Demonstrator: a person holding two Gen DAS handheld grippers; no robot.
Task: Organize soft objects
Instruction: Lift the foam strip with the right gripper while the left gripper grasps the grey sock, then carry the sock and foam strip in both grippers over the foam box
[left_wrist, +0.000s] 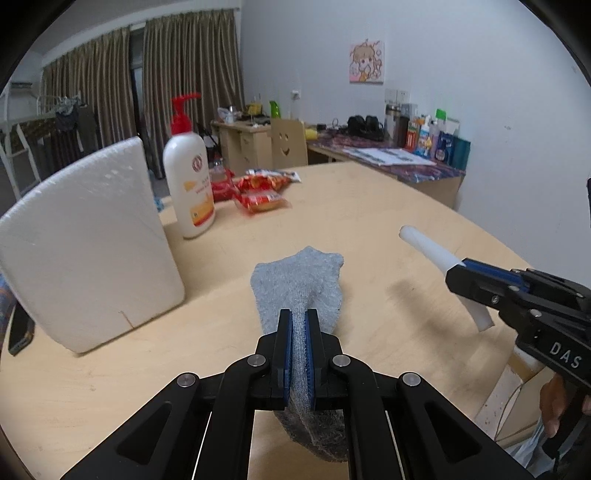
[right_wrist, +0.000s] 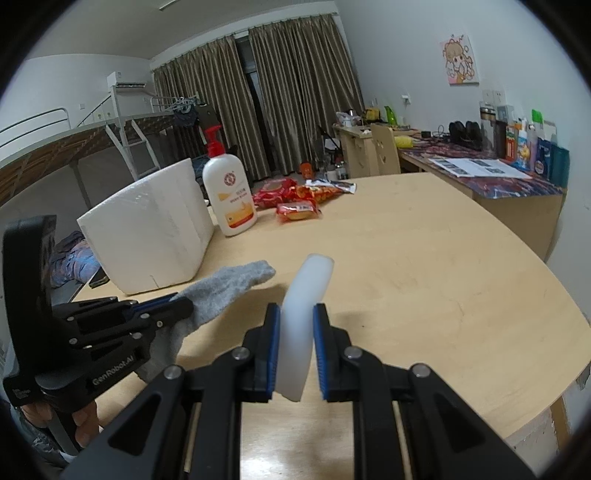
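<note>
Grey sock between left fingers

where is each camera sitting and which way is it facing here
Left wrist: on the left gripper, facing along its fingers, shut on the grey sock, across the table; right gripper and a hand at right.
Right wrist: on the right gripper, shut on the white foam piece; left gripper at left.
Shared: foam box, lotion bottle, snack packets.
</note>
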